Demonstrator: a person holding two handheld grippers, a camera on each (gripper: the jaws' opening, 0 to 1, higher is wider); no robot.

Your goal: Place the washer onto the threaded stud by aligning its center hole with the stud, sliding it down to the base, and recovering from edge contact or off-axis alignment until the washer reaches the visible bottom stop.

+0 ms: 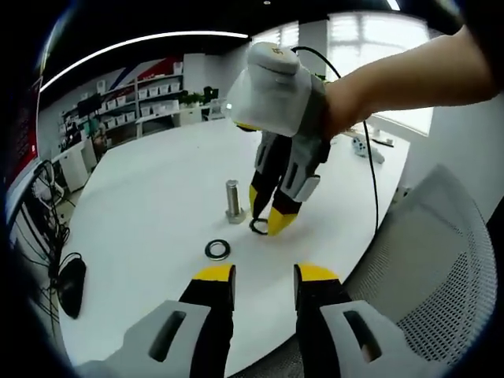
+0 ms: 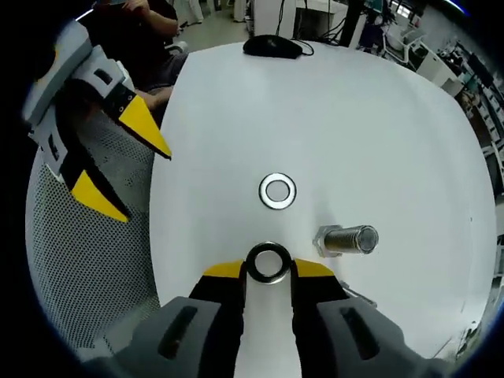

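A: Item one, washers. We count two. One washer (image 2: 268, 263) sits clamped between the yellow tips of the right gripper (image 2: 268, 270), held by its rim with its hole facing the camera in the right gripper view. In the left gripper view the same piece shows as a dark ring (image 1: 257, 226) at that gripper's tips (image 1: 264, 220), just above the table.

B: And the second washer (image 2: 277, 191)?

A: Lying flat on the white table (image 2: 378, 126), apart from both grippers. In the left gripper view it (image 1: 218, 250) lies just ahead of the left gripper (image 1: 264, 275) and near the base of the stud.

B: Item two, studs?

A: We count one threaded stud (image 1: 234, 200), standing upright on its hexagonal base on the table (image 1: 157, 197). In the right gripper view it (image 2: 348, 239) is just beside the held washer, not touching it. Nothing is on it.

B: Item three, grippers?

A: Two. The right has its jaws closed on the washer. The left has its jaws parted with a clear gap, holding nothing, hovering over the table edge.

B: Sundries?

A: One mesh chair (image 1: 441, 268) at the table edge, one dark computer mouse (image 2: 272, 47) at the far side, one person's forearm (image 1: 409, 79) behind the right gripper.
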